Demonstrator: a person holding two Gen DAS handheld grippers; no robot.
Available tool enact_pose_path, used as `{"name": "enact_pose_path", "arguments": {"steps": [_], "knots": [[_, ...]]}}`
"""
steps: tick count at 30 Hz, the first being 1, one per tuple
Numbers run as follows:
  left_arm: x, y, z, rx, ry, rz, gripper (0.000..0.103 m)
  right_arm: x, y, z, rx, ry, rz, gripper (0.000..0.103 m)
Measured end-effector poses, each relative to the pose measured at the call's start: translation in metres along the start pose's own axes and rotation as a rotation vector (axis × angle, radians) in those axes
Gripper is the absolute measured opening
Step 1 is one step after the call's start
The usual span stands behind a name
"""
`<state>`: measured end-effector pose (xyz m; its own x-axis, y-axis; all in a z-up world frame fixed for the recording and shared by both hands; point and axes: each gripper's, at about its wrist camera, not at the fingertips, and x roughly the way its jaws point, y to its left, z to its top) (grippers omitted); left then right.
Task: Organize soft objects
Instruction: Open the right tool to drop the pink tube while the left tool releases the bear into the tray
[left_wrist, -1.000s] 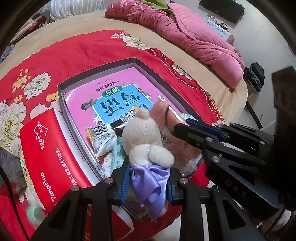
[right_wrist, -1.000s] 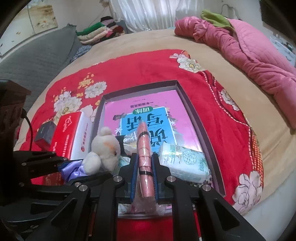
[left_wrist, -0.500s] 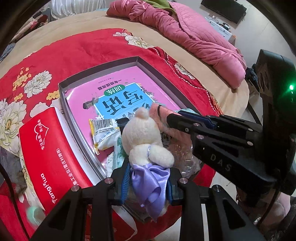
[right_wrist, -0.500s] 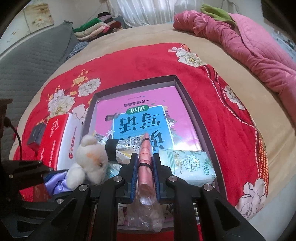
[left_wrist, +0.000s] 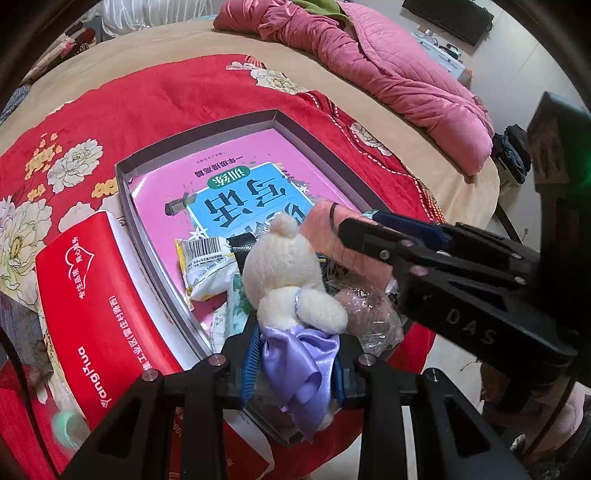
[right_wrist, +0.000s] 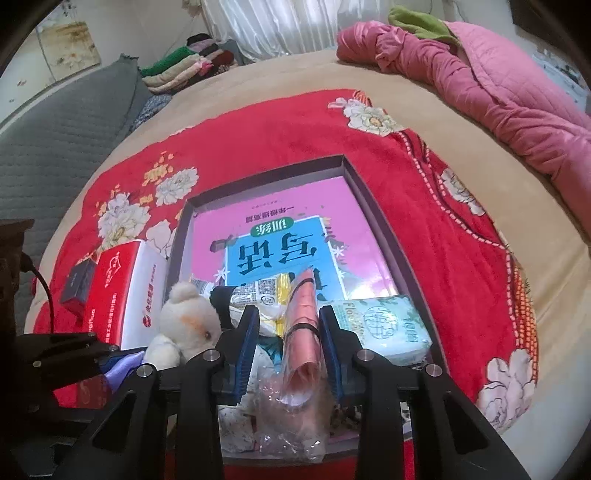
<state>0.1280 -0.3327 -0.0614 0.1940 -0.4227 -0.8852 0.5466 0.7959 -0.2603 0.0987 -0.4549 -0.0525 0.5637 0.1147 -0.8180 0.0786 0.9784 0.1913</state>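
Observation:
A cream plush bear (left_wrist: 280, 266) with a purple satin bow stays upright over the near end of the grey tray (left_wrist: 123, 192). My left gripper (left_wrist: 295, 354) is shut on the bow. A pink rolled bundle (right_wrist: 303, 314) with a black band lies in the tray between the fingers of my right gripper (right_wrist: 286, 325). Those jaws are opening, with a gap showing at the left pad. In the left wrist view, the right gripper (left_wrist: 360, 221) reaches in from the right beside the bear. The right wrist view has the bear (right_wrist: 188, 321) at left.
The tray holds a pink and blue book (left_wrist: 236, 177), a snack packet (left_wrist: 207, 262), a tissue pack (right_wrist: 384, 325) and crumpled clear plastic (right_wrist: 280, 424). A red tissue box (left_wrist: 85, 302) lies left of it on the red floral blanket. A pink quilt (left_wrist: 388, 74) is heaped far right.
The right gripper's jaws have spread apart off the pink roll, which now rests in the tray. The left gripper and the bear have not moved.

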Motion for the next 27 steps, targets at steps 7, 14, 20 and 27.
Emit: {"name": "enact_pose_path", "arguments": {"steps": [7,14,20,27], "knots": [[0.002,-0.001,0.001,-0.002,0.006,0.008,0.033,-0.013,-0.006,0.0,0.012,-0.019,-0.028,0.036],[0.003,-0.002,0.002,-0.006,0.007,0.021,0.033,-0.024,-0.011,-0.002,0.039,-0.037,-0.041,0.043],[0.003,-0.002,0.003,-0.01,0.01,0.022,0.034,-0.026,-0.011,-0.002,0.046,-0.04,-0.045,0.044],[0.003,-0.002,0.003,-0.011,0.015,0.02,0.039,-0.028,-0.013,-0.004,0.059,-0.043,-0.054,0.044]]}}
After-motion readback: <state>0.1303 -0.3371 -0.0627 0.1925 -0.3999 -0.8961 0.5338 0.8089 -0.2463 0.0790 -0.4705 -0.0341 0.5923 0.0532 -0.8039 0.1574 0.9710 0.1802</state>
